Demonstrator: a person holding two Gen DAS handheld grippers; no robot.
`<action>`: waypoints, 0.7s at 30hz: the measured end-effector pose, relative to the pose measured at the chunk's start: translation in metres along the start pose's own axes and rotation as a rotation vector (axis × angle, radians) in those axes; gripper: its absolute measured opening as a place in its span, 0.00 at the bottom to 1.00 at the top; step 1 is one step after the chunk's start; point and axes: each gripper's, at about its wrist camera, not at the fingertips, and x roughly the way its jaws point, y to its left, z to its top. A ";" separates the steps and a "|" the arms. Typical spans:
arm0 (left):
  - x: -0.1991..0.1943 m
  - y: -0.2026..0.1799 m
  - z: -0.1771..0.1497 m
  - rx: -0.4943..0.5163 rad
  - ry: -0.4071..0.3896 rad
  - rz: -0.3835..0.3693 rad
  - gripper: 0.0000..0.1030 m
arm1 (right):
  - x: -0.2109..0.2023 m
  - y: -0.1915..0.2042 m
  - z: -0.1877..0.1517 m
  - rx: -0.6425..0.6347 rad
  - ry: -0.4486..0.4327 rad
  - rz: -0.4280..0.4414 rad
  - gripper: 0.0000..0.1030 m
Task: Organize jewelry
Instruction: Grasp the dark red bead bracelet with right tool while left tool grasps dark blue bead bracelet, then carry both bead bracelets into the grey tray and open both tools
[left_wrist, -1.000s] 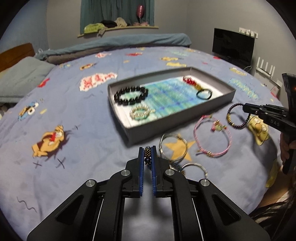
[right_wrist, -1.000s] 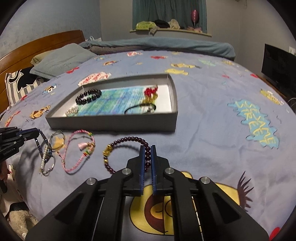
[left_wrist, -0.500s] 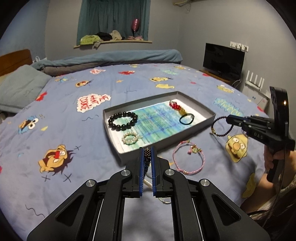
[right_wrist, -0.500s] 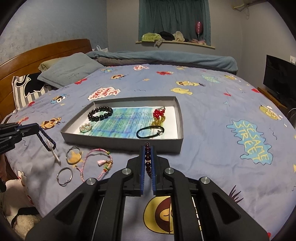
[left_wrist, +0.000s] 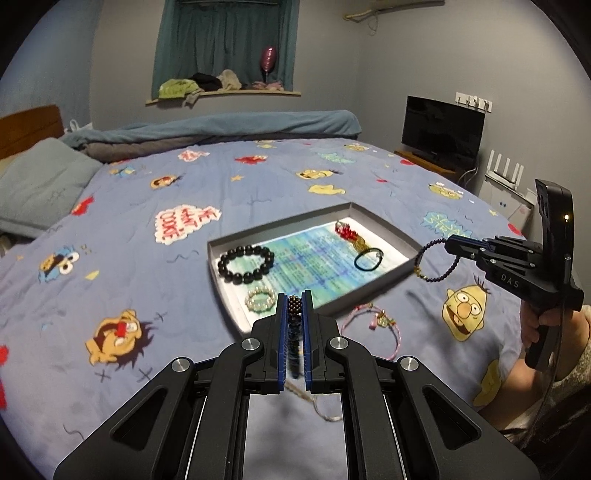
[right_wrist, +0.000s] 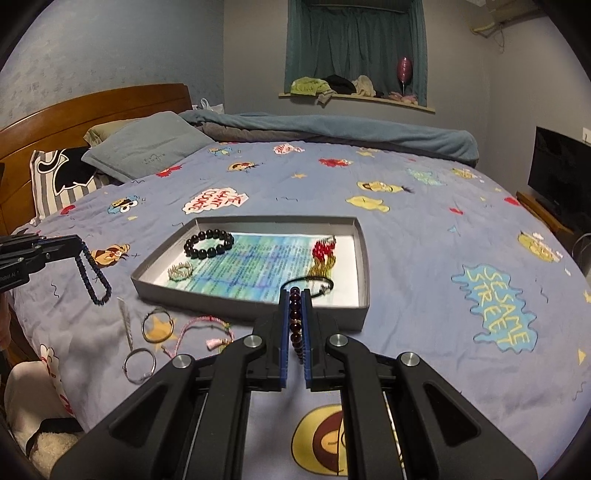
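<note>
Both grippers have risen off the bedspread (left_wrist: 258, 192) since a second ago, each carrying a bracelet clear of the fabric. The left gripper (left_wrist: 294, 295) is clenched on a dark blue bead bracelet (right_wrist: 92, 277), which dangles as a loop of small beads. The right gripper (right_wrist: 295, 295) is clenched on a maroon bead bracelet (right_wrist: 295, 325) of glossy round beads. Pickup looks done; next is likely carrying both to the grey cardboard tray (right_wrist: 255, 301), shallow and rectangular with a blue printed liner. Inside lie a chunky black bead bracelet (left_wrist: 245, 264), a pearl ring-shaped piece (left_wrist: 260, 298) and a thin black cord (left_wrist: 367, 256). A pink woven cord bracelet (right_wrist: 201, 328) and thin metal bangles (right_wrist: 139, 363) lie on the quilt.
</note>
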 end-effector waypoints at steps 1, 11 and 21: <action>0.002 0.001 0.004 0.004 0.000 -0.001 0.08 | 0.001 0.000 0.004 0.001 -0.005 0.003 0.06; 0.034 0.008 0.037 0.010 0.011 -0.023 0.08 | 0.020 0.002 0.042 -0.007 -0.061 0.007 0.06; 0.077 0.002 0.048 -0.001 0.038 -0.082 0.08 | 0.076 0.008 0.042 0.023 0.004 0.046 0.06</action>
